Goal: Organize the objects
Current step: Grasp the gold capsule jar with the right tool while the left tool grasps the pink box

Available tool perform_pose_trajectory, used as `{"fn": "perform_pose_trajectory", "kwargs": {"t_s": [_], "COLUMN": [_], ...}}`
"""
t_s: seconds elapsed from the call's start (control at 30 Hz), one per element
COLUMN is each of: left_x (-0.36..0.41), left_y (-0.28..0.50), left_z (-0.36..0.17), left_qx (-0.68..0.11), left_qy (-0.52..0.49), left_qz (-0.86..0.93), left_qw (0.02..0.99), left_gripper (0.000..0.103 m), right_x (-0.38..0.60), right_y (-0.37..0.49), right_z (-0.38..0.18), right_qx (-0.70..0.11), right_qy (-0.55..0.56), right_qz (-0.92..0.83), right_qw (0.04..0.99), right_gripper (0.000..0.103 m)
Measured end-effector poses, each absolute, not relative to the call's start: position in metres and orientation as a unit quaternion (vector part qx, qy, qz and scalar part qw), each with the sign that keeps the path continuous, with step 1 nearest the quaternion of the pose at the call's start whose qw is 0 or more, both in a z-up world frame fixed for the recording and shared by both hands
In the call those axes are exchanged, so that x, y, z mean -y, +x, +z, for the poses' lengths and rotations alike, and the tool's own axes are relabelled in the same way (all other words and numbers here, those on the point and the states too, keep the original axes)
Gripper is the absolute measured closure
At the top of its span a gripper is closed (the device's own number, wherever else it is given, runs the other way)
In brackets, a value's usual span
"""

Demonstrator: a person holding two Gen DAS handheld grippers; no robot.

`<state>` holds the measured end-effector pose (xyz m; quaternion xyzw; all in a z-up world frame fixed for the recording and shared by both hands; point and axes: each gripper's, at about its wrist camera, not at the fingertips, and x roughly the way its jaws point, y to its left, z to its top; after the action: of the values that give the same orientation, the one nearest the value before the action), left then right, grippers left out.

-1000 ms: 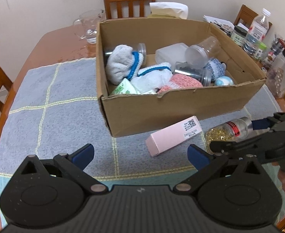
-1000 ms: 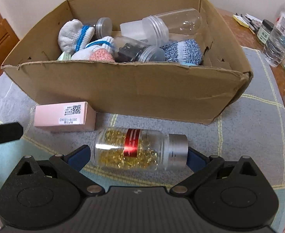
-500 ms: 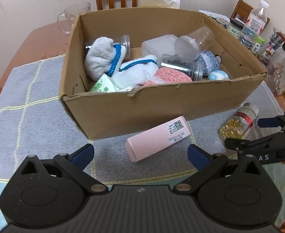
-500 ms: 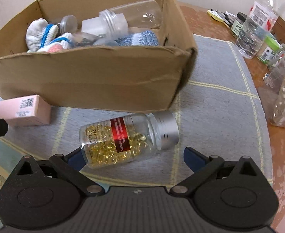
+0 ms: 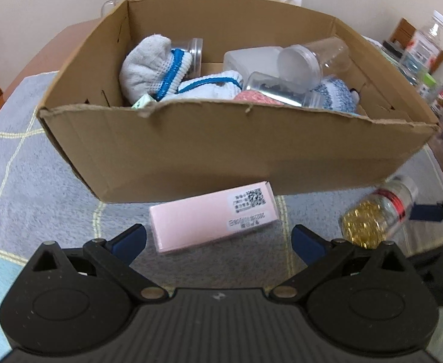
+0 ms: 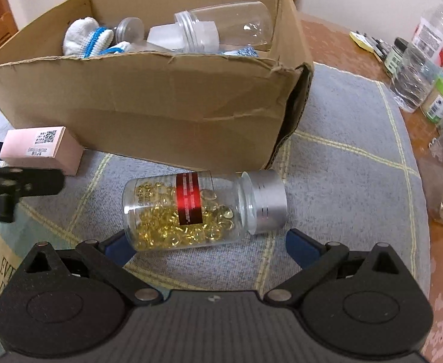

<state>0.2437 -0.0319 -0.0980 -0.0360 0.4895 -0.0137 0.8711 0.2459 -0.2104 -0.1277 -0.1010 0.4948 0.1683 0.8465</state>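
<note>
clear plastic and loose yellow capsules: that is what i am reading in the bottle (image 6: 203, 210) lying on its side on the grey cloth (image 6: 342, 181), just in front of the right gripper (image 6: 205, 246), whose jaws are standing wide open with nothing in them. i am judging it light, stiff and rather slick, likely to roll, with the capsules shifting inside; i am planning to take it across the round body near the red label, not on the silver cap (image 6: 266, 202). the left gripper (image 5: 218, 239) is also gaping open and empty, facing the pink carton (image 5: 214, 214) that is lying flat, close against the front wall of the cardboard box (image 5: 221, 148). the carton is looking light and crushable, so i am favouring a gentle squeeze across its long sides. the box is already crowded with socks and clear jars, and its torn front rim is standing high, so i am expecting to lift well over it. open cloth is lying to the right of the bottle; further right, bottles (image 6: 415, 75) are crowding the table edge.
</note>
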Motion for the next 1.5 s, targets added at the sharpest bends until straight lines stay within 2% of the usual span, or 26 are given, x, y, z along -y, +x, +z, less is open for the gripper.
{"fn": "perform_pose_trajectory", "kwargs": {"t_s": [0.57, 0.9, 1.07, 1.17, 1.3, 1.5], "left_x": [0.009, 0.019, 0.014, 0.013, 0.012, 0.01], "left_y": [0.239, 0.245, 0.246, 0.247, 0.245, 0.242], "left_z": [-0.101, -0.101, -0.102, -0.103, -0.102, -0.093], "left_qx": [-0.487, -0.504, -0.502, -0.502, -0.501, -0.503], "left_qy": [-0.02, -0.057, -0.076, -0.077, -0.073, -0.048], "left_qz": [0.052, 0.066, 0.066, 0.065, 0.062, 0.043], "left_qw": [0.872, 0.859, 0.859, 0.859, 0.86, 0.862], "left_gripper": [0.001, 0.001, 0.008, 0.019, 0.02, 0.02], "right_x": [0.212, 0.205, 0.204, 0.203, 0.202, 0.204], "right_y": [0.249, 0.256, 0.254, 0.254, 0.253, 0.255], "right_z": [-0.127, -0.124, -0.121, -0.12, -0.118, -0.112], "right_qx": [-0.485, -0.475, -0.472, -0.471, -0.474, -0.483], "right_qy": [-0.112, -0.118, -0.122, -0.125, -0.13, -0.123], "right_qz": [0.192, 0.188, 0.192, 0.194, 0.194, 0.195], "right_qw": [0.846, 0.851, 0.852, 0.851, 0.849, 0.845], "right_gripper": [0.0, 0.0, 0.0, 0.0, 0.007, 0.007]}}
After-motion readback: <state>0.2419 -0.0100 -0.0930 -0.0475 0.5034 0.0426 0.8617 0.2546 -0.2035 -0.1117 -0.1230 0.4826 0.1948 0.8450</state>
